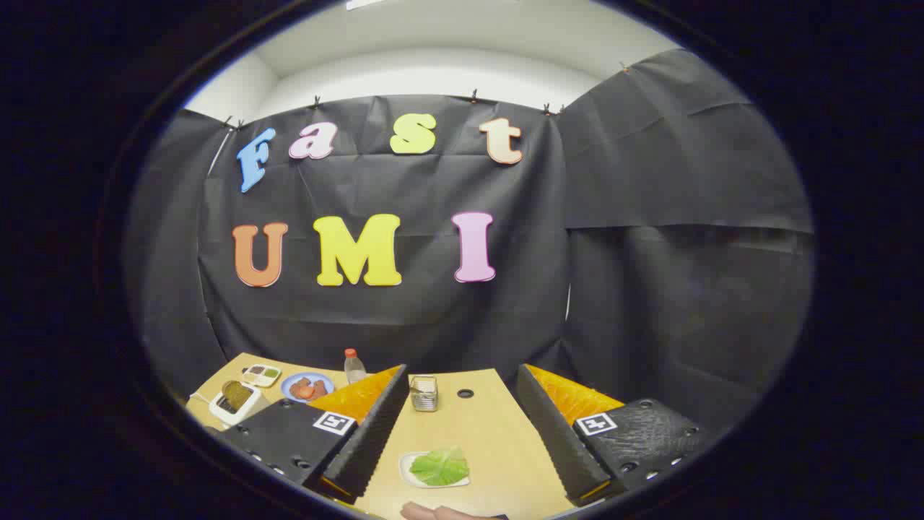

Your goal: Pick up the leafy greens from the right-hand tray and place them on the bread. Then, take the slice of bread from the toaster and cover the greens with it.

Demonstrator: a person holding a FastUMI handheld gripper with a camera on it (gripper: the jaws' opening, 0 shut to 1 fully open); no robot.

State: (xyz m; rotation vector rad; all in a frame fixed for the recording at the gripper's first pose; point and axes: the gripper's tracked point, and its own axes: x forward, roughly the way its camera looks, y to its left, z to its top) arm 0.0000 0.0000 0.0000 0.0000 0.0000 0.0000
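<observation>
The leafy greens [440, 466] lie on a small white tray [408, 471] on the wooden table [491, 433], low between my two fingers. My gripper [462, 422] hangs above the table, open, with nothing between its fingers. Beyond the left finger stands a white toaster [234, 401] with a dark slice of bread [236, 394] in its slot. The bread that lies on the table is hidden from me.
A metal mesh holder [424, 393] stands mid-table ahead of the fingers. A plastic bottle [354, 366], a blue plate with red food [306, 387] and a small divided tray [261, 374] sit at the far left. A person's hand [440, 512] rests at the table's near edge.
</observation>
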